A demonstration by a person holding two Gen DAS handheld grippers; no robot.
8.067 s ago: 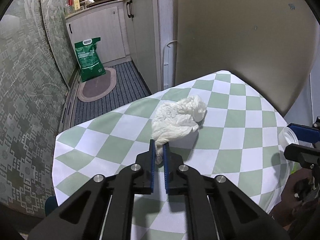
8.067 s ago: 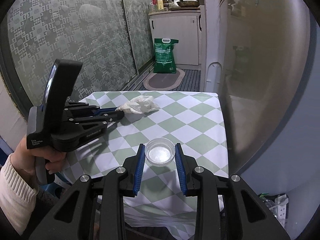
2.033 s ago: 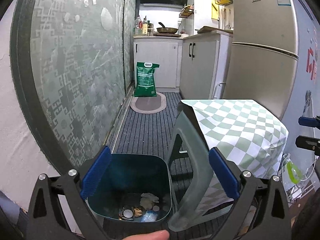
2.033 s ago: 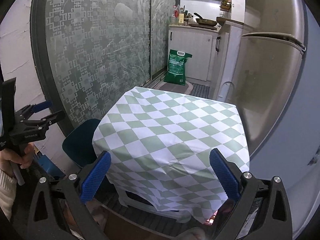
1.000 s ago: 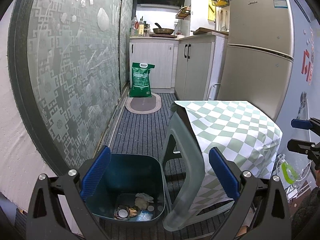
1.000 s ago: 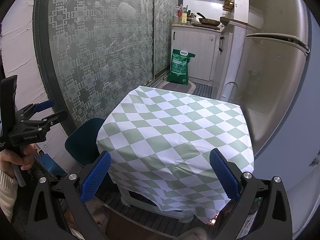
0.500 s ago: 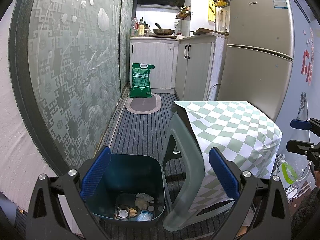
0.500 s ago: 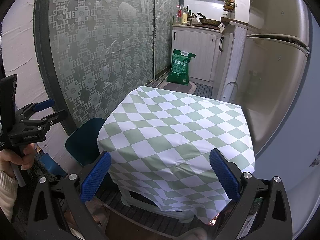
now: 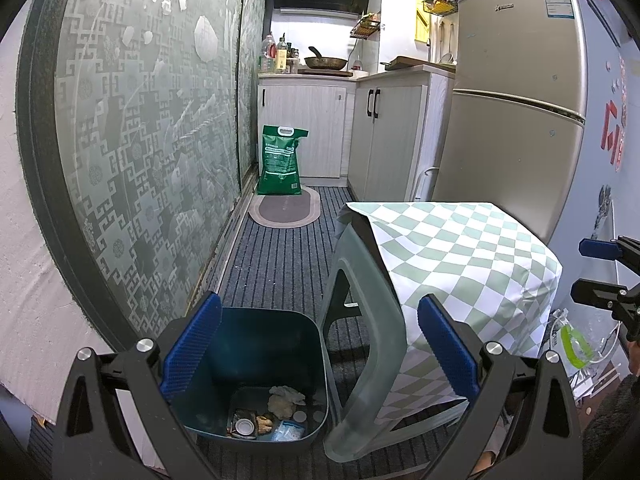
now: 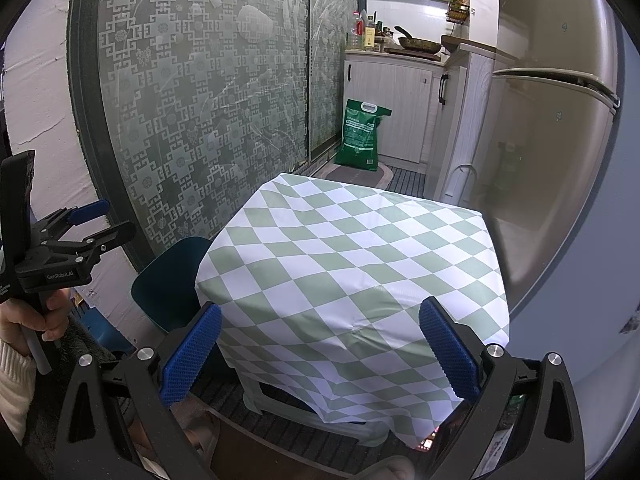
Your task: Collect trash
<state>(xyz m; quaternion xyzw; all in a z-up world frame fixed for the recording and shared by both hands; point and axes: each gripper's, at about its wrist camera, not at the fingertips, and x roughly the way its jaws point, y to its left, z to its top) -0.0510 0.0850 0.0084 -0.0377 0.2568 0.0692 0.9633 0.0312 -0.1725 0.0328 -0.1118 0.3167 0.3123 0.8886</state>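
Trash: crumpled white tissue, a round white cap and scraps lie at the bottom of the dark teal plastic bin, left of the checkered-cloth stool. Left gripper and right gripper both gape, empty.

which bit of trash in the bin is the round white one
The small white bottle cap at the bottom left of the dark teal plastic bin. It is a neat ring shape, unlike the crumpled off-white tissue wad behind it and the pale blue wrapper to its right.

Matte black gripper frames with silver screws, ribbed blue finger pads, white "GenRobot.AI" lettering, plus a cream knitted sleeve.
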